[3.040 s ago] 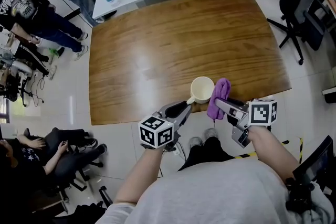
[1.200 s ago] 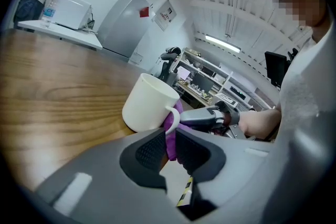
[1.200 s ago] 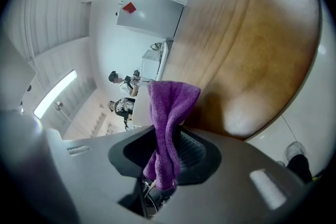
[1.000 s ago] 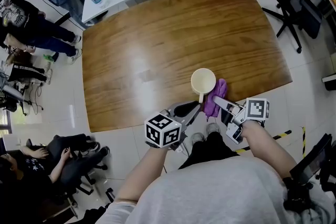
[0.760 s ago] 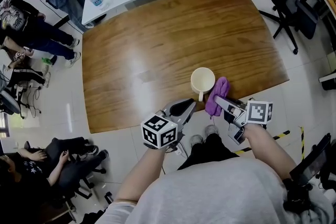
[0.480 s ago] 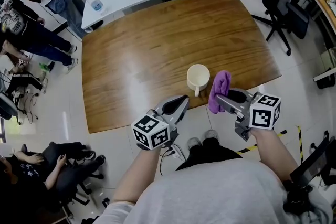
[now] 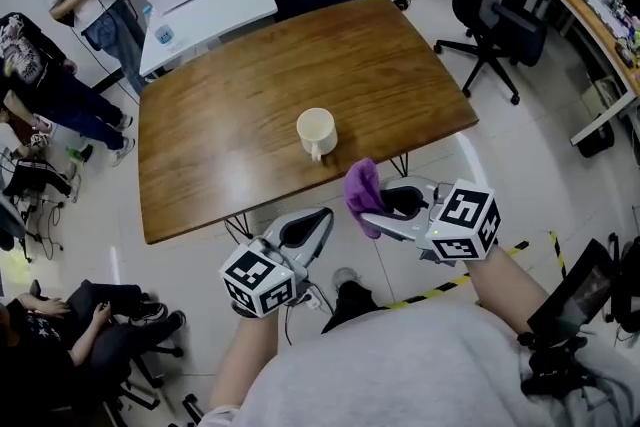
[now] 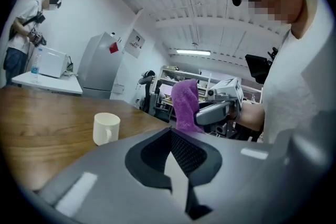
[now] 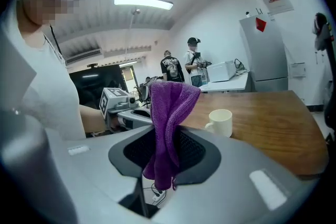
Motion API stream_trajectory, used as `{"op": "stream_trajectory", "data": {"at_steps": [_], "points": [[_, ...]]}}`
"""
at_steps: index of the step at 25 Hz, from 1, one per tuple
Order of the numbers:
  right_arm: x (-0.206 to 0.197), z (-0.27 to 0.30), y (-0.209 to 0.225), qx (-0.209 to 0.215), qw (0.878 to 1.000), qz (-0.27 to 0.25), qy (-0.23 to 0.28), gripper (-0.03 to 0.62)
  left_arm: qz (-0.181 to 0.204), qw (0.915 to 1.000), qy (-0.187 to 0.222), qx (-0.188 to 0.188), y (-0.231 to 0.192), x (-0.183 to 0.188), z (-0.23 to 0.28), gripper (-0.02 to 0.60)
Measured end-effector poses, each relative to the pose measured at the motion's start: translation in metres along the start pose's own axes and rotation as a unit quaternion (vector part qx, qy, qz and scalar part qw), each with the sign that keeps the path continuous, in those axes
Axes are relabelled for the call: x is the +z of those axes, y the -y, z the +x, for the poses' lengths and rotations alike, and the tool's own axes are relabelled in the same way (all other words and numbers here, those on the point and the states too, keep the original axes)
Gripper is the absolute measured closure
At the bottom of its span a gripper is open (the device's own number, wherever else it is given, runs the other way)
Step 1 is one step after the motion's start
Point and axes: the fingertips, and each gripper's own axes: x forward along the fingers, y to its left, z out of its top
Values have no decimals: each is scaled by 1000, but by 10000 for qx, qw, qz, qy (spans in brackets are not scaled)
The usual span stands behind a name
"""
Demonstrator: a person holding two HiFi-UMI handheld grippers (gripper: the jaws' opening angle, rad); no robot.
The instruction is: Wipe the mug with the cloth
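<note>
I am pulling both tools back toward myself. A second ago my left tool [image 7: 318, 217] was reaching in at the mug's handle and the cloth [image 7: 361, 187] was hanging right beside the mug [image 7: 317, 130]. Now both tools are hovering off the near edge of the desk [image 7: 240, 115], above the floor, and neither is touching the mug. The mug is standing upright on the desk by itself, a little in from the near edge, with its handle pointing my way. It is well apart from the cloth.

I am reading this as the wiping pass being over, or at least paused. Nothing is holding the mug, and the cloth is no longer on it. If more wiping is wanted, I am going to have to reach in again with both tools.

The left tool is clenched all the way, its jaws meeting with nothing between them; its own view is showing only the mug and the other tool beyond the tips. The right tool [image 7: 372, 213] is grasping the cloth, which is pinched in the middle, one fold standing up above the jaws and the rest dangling below them.
</note>
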Motion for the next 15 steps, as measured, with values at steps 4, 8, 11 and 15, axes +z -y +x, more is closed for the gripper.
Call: {"op": "stream_trajectory", "data": {"at_steps": [4,8,11,15], "points": [[-43,-65,-54,136,9998,-129,66,485,-143,9995,186,199,87,-25,2,581],[-84,-142,-112,169,9998,-104,6,485,-211,9984,449,263,194,-44,2,581],[-98,-202,-156,133,9999,-17,70,485,-394,9973,606,101,277,-41,-2,581],[-105,-257,-199,192,9992,150,321,485,-217,9969,742,133,346,-20,-14,581]]}}
